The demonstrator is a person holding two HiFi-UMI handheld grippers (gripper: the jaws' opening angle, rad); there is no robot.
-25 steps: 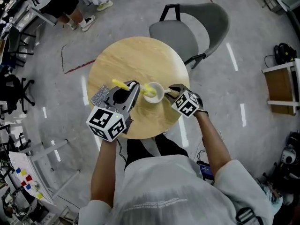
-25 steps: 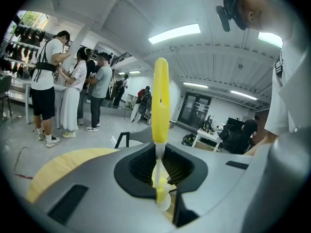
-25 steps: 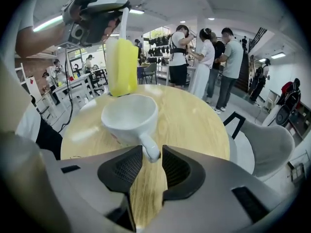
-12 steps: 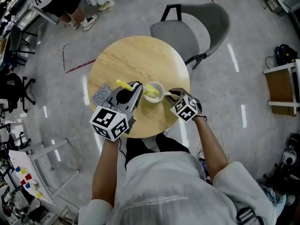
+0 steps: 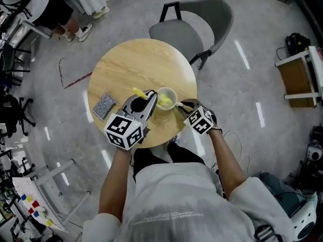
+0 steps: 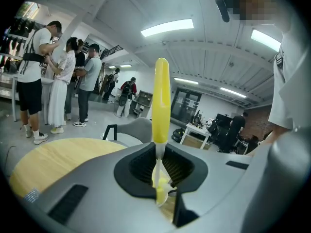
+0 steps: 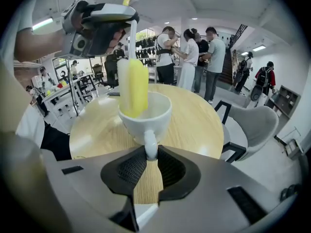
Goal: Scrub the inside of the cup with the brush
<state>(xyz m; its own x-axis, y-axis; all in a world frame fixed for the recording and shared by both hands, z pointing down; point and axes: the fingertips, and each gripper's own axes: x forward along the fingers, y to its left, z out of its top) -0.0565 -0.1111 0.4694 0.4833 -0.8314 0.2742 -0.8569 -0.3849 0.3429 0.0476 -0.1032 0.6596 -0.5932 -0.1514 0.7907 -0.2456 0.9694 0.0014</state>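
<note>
worn: loose white shirt point(image 5: 176, 195) | sleeves point(image 5: 255, 190): short, wide | print: faint grey lettering point(image 5: 171, 218) across the front | trousers point(image 5: 151, 159): black

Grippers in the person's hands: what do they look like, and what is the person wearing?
Both the left gripper and right gripper have smooth grey bodies, black ribbed pads and a white cube printed with black square markers. The person wears a white short-sleeved shirt. The right jaws have just been closing, with the cup handle between them.
</note>
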